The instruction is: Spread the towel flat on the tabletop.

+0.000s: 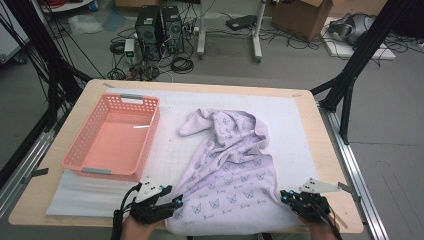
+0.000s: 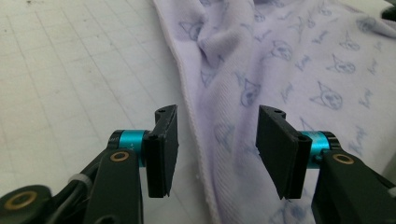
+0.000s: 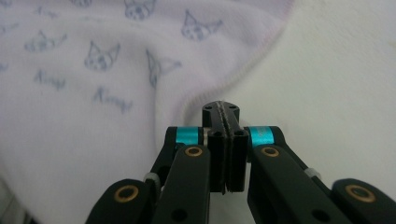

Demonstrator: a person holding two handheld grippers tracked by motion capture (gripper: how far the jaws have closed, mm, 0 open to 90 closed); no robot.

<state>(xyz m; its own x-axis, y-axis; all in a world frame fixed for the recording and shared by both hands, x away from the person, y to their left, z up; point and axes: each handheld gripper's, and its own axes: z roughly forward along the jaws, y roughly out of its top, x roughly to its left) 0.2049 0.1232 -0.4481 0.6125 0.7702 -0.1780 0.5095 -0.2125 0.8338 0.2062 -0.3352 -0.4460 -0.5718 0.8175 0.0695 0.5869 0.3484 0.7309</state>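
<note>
Left claw (image 2: 212,151) jaws apart, straddling the hem of the lilac cat-print garment (image 1: 235,175), no pinch yet. Right claw (image 3: 224,116) jaws together at the opposite hem; can't tell if cloth is caught. Garment lies rumpled at the worktop's (image 1: 305,107) near centre, pink basket (image 1: 82,150) left. Best: pinch both hems deep, lift evenly.

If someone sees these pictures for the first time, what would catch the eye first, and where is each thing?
The pale lilac garment printed with small cat-like faces lies rumpled across the middle of the white mat, its near hem at the table's front edge. To its left sits a pink plastic basket with nothing in it. At the near corners of the garment, the left tool stands open over the cloth's edge, while the right tool is shut at the other edge.
</note>
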